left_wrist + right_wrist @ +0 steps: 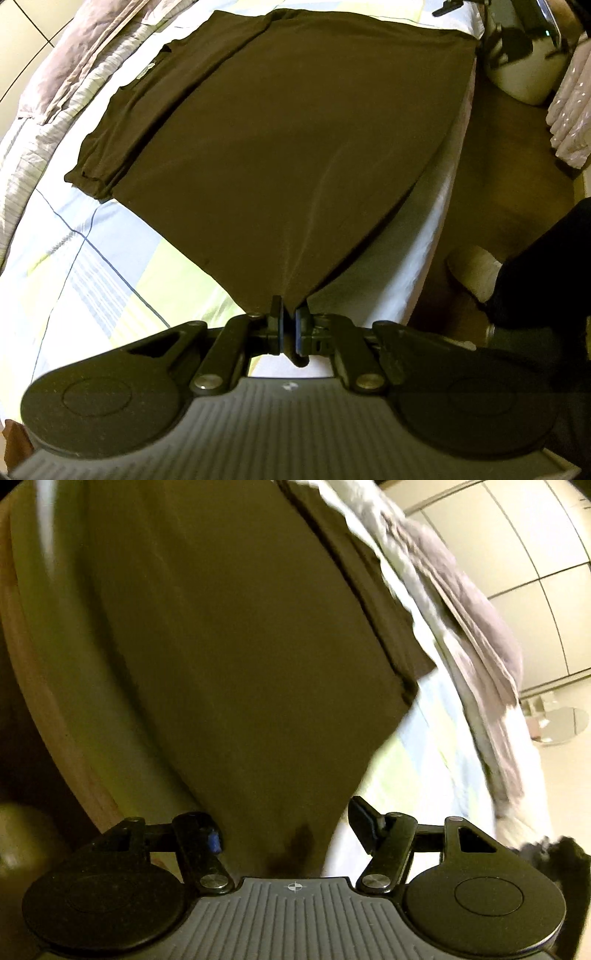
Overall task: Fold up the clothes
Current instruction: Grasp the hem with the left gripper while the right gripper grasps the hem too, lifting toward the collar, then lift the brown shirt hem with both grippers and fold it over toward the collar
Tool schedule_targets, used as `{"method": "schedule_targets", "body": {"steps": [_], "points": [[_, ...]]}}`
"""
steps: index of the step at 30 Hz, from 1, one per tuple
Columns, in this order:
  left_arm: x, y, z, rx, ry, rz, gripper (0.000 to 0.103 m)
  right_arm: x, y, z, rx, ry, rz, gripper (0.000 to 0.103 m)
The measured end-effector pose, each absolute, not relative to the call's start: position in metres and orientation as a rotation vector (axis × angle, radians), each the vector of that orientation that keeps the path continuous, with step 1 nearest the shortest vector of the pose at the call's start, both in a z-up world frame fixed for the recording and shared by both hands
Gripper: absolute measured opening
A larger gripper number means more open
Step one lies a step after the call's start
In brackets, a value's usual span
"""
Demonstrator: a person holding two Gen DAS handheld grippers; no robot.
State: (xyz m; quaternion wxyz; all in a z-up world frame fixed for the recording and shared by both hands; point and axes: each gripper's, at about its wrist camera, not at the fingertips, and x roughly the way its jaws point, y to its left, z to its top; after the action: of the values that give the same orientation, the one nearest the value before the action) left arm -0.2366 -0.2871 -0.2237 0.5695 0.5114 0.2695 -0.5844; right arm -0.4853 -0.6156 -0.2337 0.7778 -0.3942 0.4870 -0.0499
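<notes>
Fabric of the dark shirt [280,147] is pinched in our left gripper [290,325]. Our right gripper [286,830] stands open around its corner, above the bed [92,258].

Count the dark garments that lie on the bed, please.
1. A single dark garment is spread over the bed, with one corner pinched in the left hand-held gripper. Others may be out of view.
</notes>
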Motion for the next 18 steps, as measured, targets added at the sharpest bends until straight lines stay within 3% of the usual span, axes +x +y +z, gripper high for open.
{"method": "schedule_targets", "body": {"steps": [1, 3, 4, 7, 18], "points": [[-0.237, -0.287, -0.224, 1.205, 0.632, -1.369, 0.004, -0.484, -0.623, -0.233, -0.866, 1.072, -0.105, 0.041], [-0.239, -0.288, -0.222, 1.220, 0.625, -1.361, 0.004, -0.483, -0.632, -0.228, -0.868, 1.090, -0.084, 0.016], [-0.239, -0.288, -0.220, 1.222, 0.624, -1.360, 0.004, -0.483, -0.635, -0.225, -0.865, 1.096, -0.070, 0.012], [-0.240, -0.286, -0.212, 1.228, 0.619, -1.354, 0.004, -0.494, -0.636, -0.208, -0.857, 1.082, -0.030, 0.006], [-0.268, -0.248, -0.176, 1.192, 0.667, -1.300, 0.002, -0.553, -0.623, -0.149, -0.847, 1.100, 0.105, 0.003]]}}
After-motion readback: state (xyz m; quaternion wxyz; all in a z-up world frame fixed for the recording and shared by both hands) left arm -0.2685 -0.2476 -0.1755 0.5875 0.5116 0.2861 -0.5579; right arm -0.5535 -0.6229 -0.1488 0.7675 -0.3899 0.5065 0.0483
